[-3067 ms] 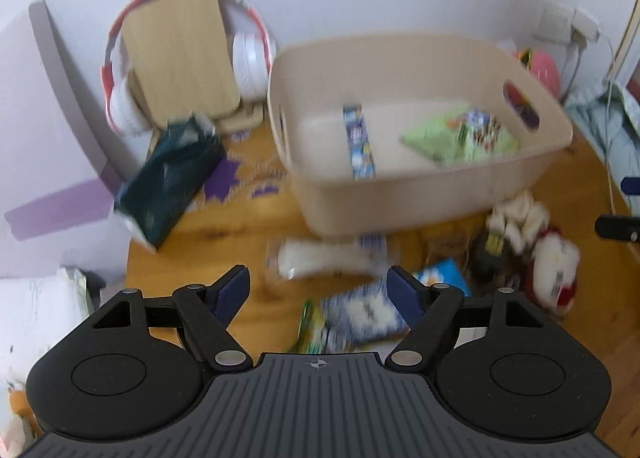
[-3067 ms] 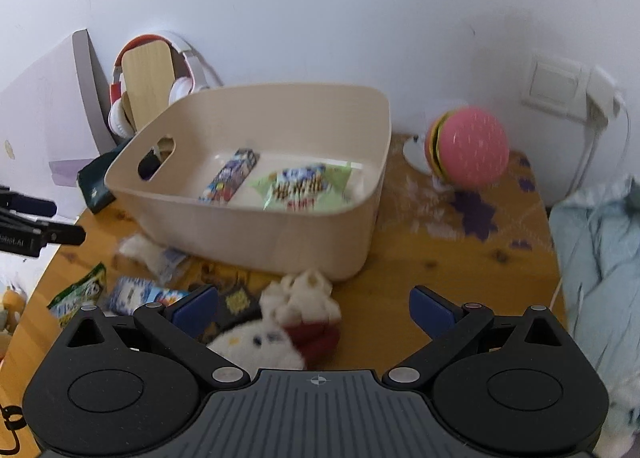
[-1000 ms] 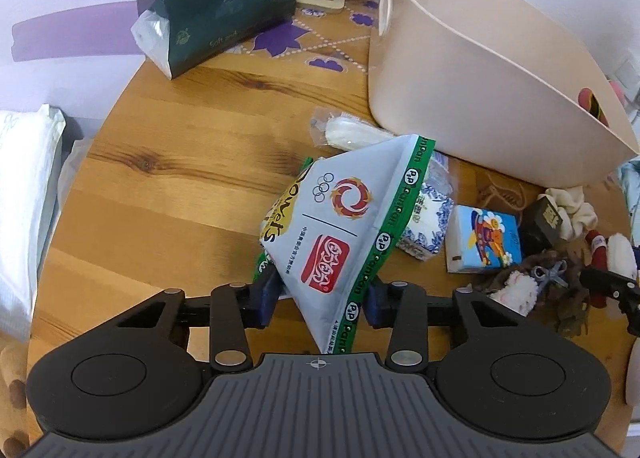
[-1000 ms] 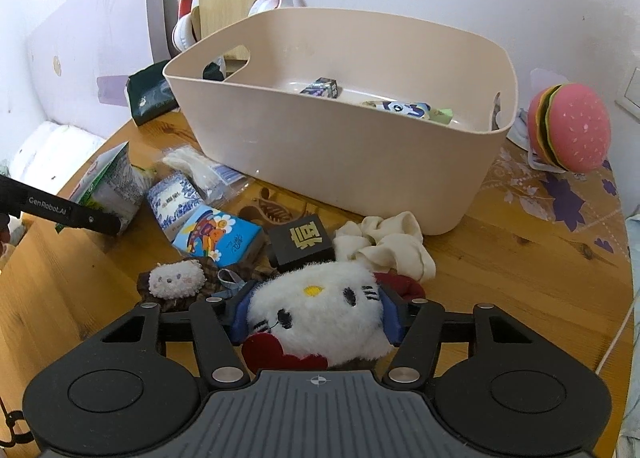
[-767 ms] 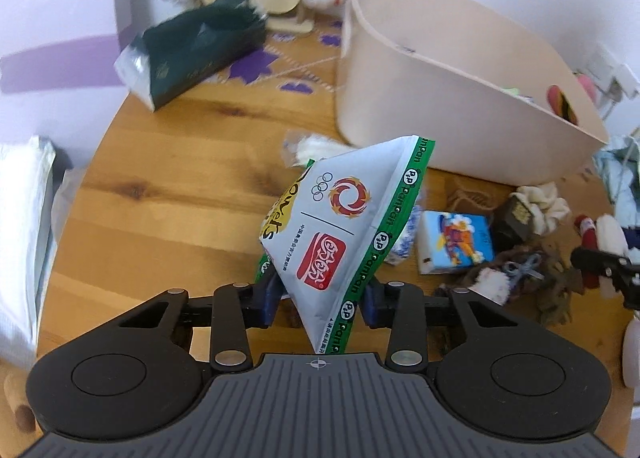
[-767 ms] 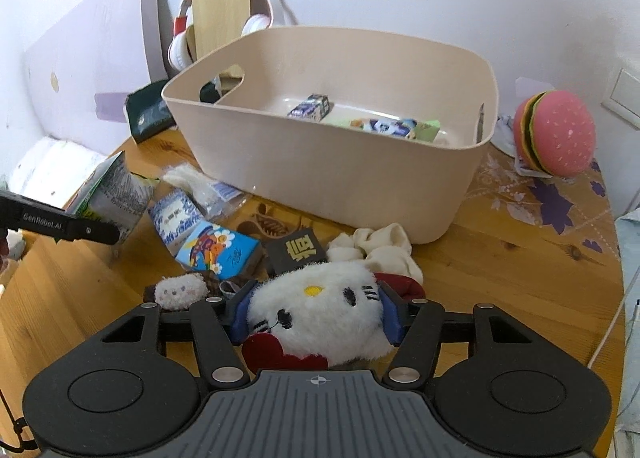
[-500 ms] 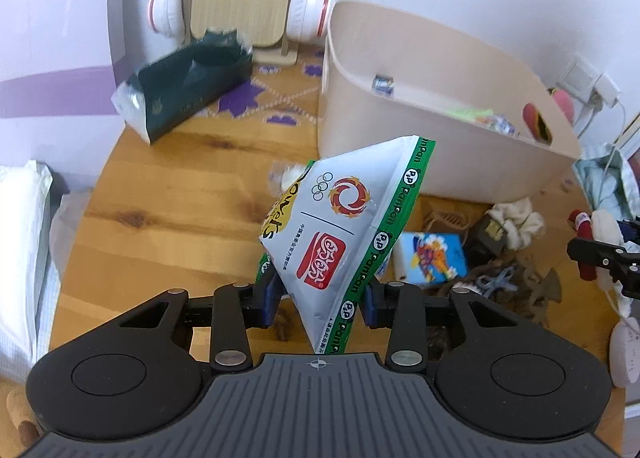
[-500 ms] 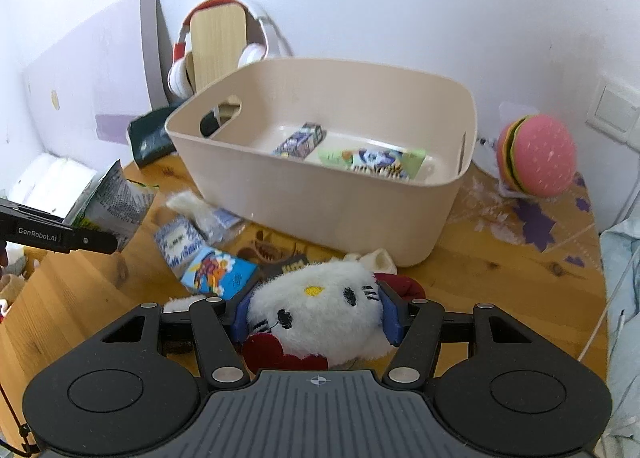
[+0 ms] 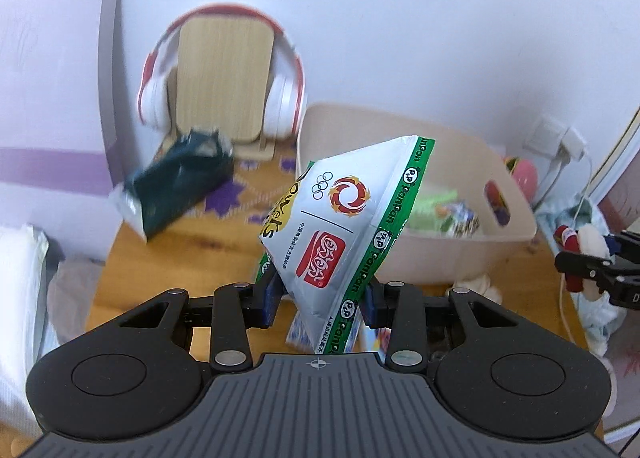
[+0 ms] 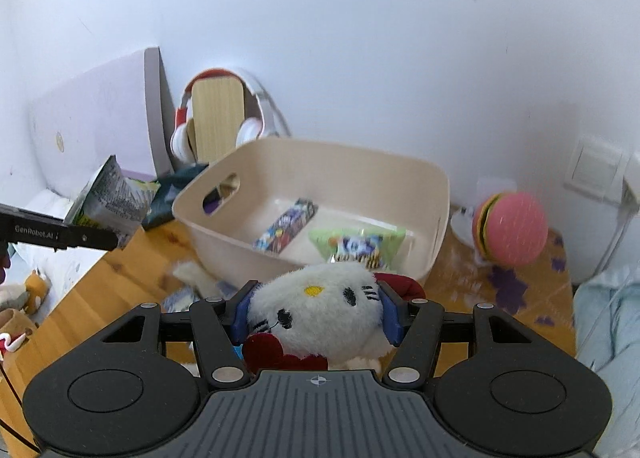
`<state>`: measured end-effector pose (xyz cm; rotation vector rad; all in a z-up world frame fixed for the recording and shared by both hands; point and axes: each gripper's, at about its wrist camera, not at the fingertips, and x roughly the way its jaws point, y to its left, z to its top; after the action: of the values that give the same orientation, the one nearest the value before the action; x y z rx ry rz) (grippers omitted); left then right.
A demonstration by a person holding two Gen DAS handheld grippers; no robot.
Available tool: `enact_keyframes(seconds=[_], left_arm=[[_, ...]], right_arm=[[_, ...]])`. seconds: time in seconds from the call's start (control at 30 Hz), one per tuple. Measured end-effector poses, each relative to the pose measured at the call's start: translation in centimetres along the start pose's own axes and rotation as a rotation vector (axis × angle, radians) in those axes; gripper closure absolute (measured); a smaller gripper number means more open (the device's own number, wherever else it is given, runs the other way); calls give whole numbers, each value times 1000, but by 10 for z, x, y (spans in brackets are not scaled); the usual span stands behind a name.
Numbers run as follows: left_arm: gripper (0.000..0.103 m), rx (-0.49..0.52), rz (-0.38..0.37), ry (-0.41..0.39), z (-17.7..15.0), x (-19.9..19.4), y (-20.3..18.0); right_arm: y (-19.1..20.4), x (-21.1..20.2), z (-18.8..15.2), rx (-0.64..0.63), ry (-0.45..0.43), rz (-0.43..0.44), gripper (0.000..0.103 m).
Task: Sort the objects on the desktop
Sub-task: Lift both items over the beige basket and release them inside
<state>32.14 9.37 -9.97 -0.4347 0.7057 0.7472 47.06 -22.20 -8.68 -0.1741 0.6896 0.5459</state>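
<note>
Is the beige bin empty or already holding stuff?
Not empty. The beige bin holds a long colourful wrapped bar and a green snack packet lying flat on its floor.

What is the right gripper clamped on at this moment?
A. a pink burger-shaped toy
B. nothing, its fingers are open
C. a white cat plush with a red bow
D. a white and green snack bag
C: in the right wrist view the right gripper has both blue pads pressed into the white cat plush with a red bow.
</note>
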Motion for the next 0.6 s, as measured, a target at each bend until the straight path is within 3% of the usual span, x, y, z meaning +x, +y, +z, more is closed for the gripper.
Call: enact_keyframes(seconds=[0.6], left_arm=[[63, 156, -51, -114, 82, 33, -32]], right_arm=[[-15, 12, 63, -87, -102, -34, 45]])
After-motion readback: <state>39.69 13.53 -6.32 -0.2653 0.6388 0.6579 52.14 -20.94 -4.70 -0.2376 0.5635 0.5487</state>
